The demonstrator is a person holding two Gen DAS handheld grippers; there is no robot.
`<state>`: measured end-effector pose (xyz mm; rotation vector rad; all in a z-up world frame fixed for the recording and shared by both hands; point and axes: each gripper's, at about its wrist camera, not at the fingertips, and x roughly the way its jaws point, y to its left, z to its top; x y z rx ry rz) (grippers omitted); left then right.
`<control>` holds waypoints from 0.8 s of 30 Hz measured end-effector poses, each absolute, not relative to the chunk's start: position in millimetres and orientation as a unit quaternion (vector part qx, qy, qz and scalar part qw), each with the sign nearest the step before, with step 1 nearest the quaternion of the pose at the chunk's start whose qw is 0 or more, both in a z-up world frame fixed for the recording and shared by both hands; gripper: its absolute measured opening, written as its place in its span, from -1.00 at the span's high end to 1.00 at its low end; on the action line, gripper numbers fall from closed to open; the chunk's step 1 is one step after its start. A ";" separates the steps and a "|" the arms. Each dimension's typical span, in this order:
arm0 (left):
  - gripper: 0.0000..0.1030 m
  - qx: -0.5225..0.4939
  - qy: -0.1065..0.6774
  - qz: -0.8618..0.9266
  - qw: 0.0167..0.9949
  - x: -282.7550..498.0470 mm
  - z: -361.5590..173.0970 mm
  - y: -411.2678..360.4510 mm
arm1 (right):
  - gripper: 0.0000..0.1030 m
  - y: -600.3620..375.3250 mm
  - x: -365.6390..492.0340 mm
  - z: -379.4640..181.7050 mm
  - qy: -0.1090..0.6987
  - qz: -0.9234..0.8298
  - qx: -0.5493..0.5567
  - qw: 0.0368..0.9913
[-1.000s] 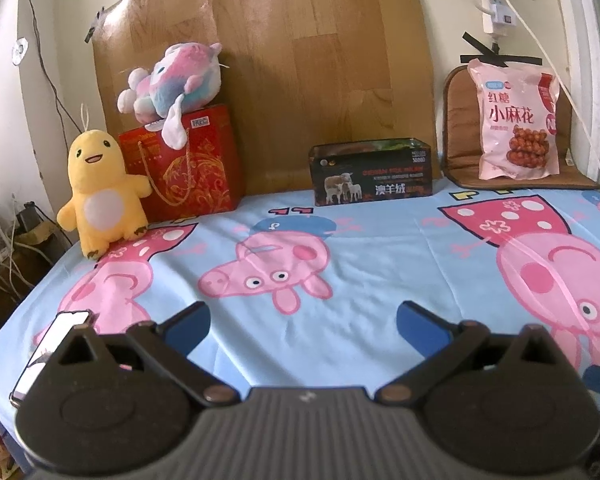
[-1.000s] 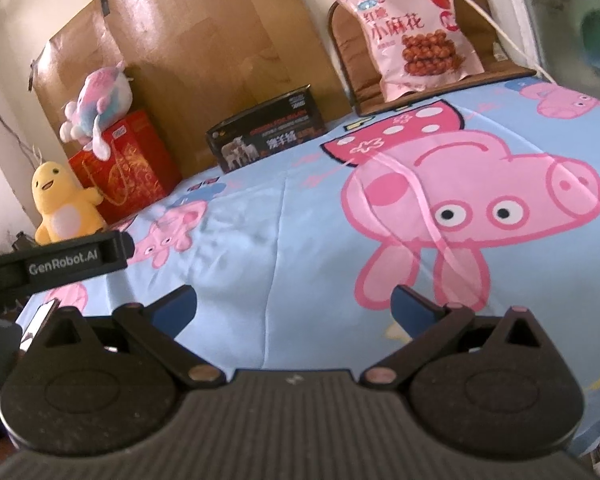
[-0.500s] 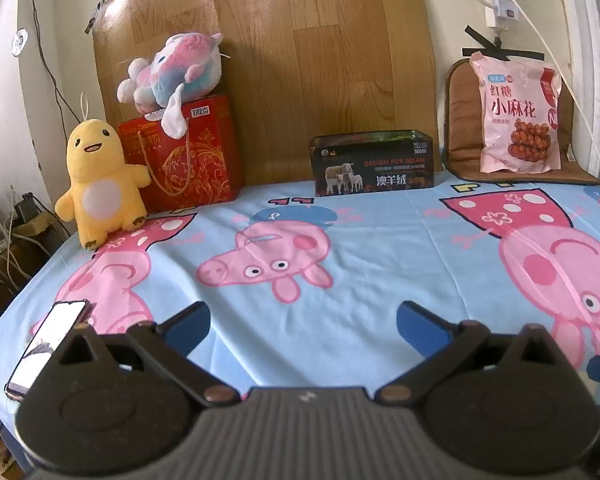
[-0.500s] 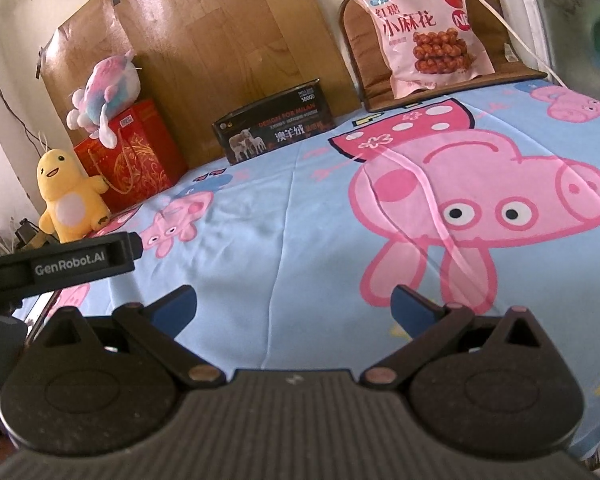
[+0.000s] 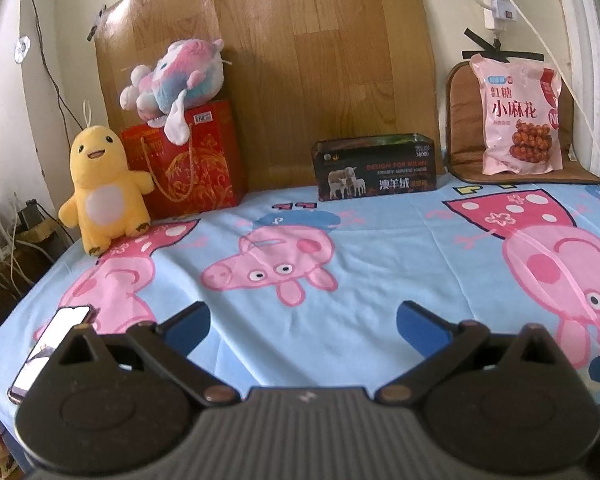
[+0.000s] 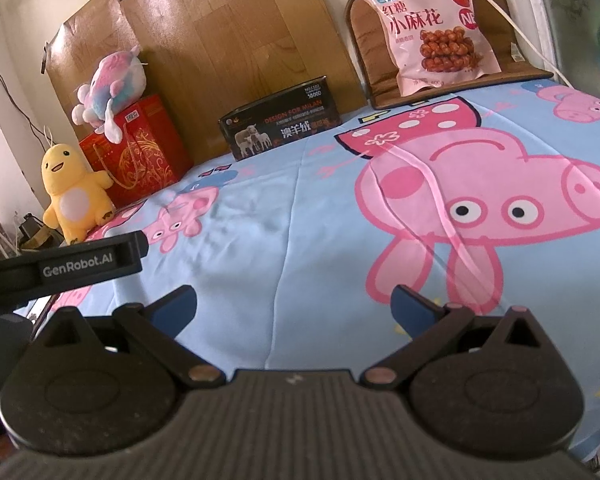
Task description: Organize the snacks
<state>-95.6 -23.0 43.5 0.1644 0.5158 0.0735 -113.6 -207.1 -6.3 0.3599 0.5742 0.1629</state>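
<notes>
A pink snack bag point(image 5: 518, 116) point(image 6: 432, 26) leans upright on a brown cushion point(image 5: 462, 128) point(image 6: 370, 52) at the far right of the bed. A dark box printed with sheep point(image 5: 376, 172) point(image 6: 280, 122) stands against the wooden board at the back middle. My left gripper point(image 5: 303, 325) hovers open over the near edge of the blue cartoon sheet point(image 5: 340, 248), nothing between its fingers. My right gripper point(image 6: 294, 307) is likewise open and empty above the sheet point(image 6: 300, 216), far short of the bag.
A red gift bag point(image 5: 188, 168) point(image 6: 138, 148) with a pastel plush point(image 5: 176, 80) point(image 6: 112, 84) on top stands back left, a yellow plush point(image 5: 100, 188) point(image 6: 74, 196) beside it. A phone point(image 5: 50, 350) lies at the near left edge. The left gripper's body point(image 6: 60, 268) shows in the right view.
Both grippers have drawn a little nearer to the back of the bed and tilted slightly; the snack bag and box look larger. Both stay open and empty.
</notes>
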 end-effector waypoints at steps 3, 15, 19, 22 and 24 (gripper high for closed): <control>-0.99 0.087 0.240 0.040 0.966 -98.2 45.0 -23.5 | -1.00 -208.3 -113.5 -6.2 0.280 0.080 0.179 0.940; -0.99 0.083 0.213 0.050 0.972 -103.3 49.3 -23.4 | -1.00 -207.1 -114.2 -6.5 0.280 0.081 0.182 0.939; -1.00 0.083 0.207 0.049 0.974 -104.2 49.3 -23.1 | -1.00 -206.7 -114.4 -6.6 0.279 0.081 0.182 0.939; -0.99 0.082 0.210 0.045 0.973 -103.5 49.0 -22.8 | -1.00 -206.3 -114.3 -6.5 0.280 0.081 0.182 0.939; -0.99 0.082 0.213 0.044 0.973 -103.1 48.6 -23.2 | -1.00 -206.9 -114.2 -6.4 0.280 0.082 0.182 0.939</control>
